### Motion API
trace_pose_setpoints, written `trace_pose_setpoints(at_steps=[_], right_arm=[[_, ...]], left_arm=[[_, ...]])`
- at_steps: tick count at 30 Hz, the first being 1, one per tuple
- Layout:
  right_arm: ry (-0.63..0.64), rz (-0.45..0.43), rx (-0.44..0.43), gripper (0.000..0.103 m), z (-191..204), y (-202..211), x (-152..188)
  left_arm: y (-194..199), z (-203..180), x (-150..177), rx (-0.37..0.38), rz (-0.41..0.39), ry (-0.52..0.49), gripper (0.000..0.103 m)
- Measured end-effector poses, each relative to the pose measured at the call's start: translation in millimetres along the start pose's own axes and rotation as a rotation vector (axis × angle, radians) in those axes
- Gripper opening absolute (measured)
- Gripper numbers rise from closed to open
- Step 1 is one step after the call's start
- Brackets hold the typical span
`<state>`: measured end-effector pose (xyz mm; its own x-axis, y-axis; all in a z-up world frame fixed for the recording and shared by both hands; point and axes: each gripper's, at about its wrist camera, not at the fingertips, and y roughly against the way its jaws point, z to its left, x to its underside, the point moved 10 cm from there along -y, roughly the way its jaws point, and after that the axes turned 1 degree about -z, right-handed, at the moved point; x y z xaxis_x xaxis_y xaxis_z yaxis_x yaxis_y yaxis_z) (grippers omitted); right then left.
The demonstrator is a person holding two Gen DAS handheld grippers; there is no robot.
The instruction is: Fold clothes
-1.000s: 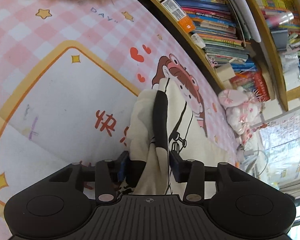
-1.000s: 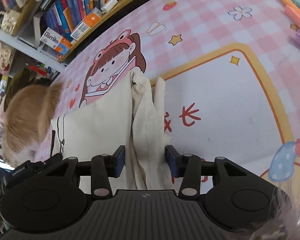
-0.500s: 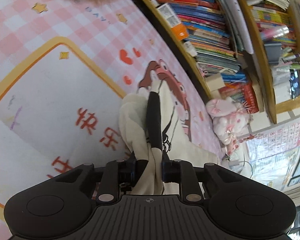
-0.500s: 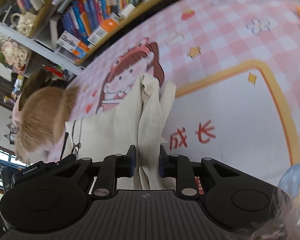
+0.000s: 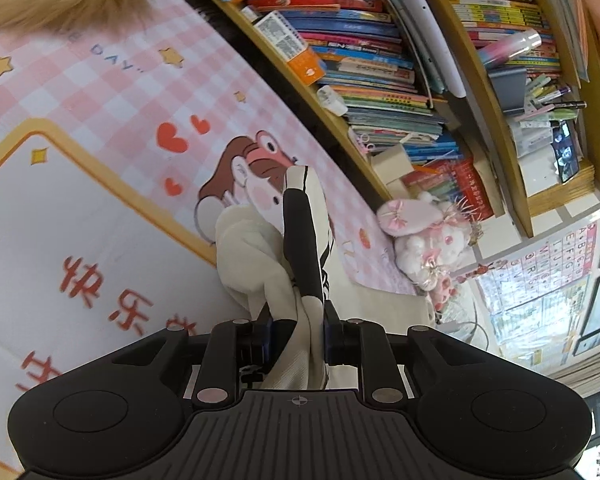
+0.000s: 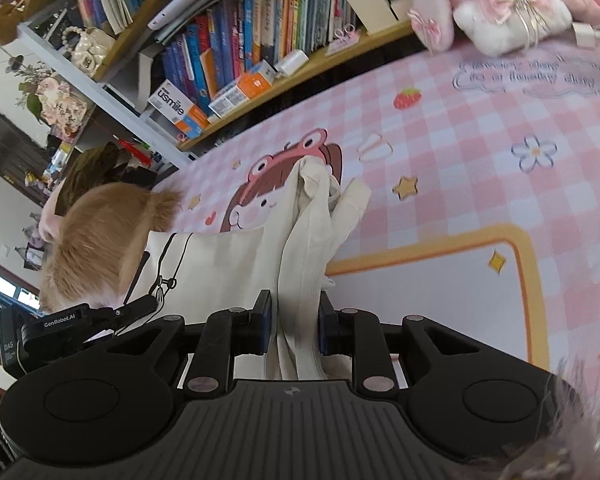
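2 bunched ends of 1 cream garment (image 5: 260,264) are pinched at the same moment, which reads as the start of a fold: holding both ends lets the cloth be carried over as 1 straight edge instead of dragging a single corner. In the left wrist view the left gripper (image 5: 296,336) is clenched on a gathered wad that includes a black-trimmed strip, and the fabric rises out of its jaws and droops back toward the pink checked mat (image 5: 100,92) covering the counter. In the right wrist view the right gripper (image 6: 292,328) is likewise grasping a ribbed cream bunch (image 6: 308,240), its jaws having just been closing with the cloth between them, as have the left ones. From there the garment's flat body, printed with black line drawing, stretches leftward toward the other gripper, so the piece hangs between the 2 tools, partly off the mat and over its cartoon girl print (image 6: 284,184). A furry tan animal (image 6: 108,236) sits just beside the cloth's far end and could get in the way. Behind the counter, crowded bookshelves (image 5: 380,60) and a pink plush toy (image 5: 424,236) stand clear of the work.
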<state>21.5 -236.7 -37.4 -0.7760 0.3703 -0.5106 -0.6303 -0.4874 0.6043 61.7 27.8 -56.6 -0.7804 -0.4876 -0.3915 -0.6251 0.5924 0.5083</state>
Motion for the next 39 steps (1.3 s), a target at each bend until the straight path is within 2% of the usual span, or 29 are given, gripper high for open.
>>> trace_pose_setpoints(at_steps=[13, 29, 39], right_arm=[[0.046, -0.036, -0.02, 0.02, 1, -11, -53], [0.071, -0.085, 0.002, 0.02, -3, -58, -132], [0.106, -0.116, 0.007, 0.02, -11, -93, -181]], left_arm=[[-30, -28, -47, 0.029, -0.008, -0.062, 0.02], [-94, -43, -121, 0.065, 0.005, -0.135, 0.02], [-135, -49, -165, 0.105, -0.013, -0.195, 0.02]])
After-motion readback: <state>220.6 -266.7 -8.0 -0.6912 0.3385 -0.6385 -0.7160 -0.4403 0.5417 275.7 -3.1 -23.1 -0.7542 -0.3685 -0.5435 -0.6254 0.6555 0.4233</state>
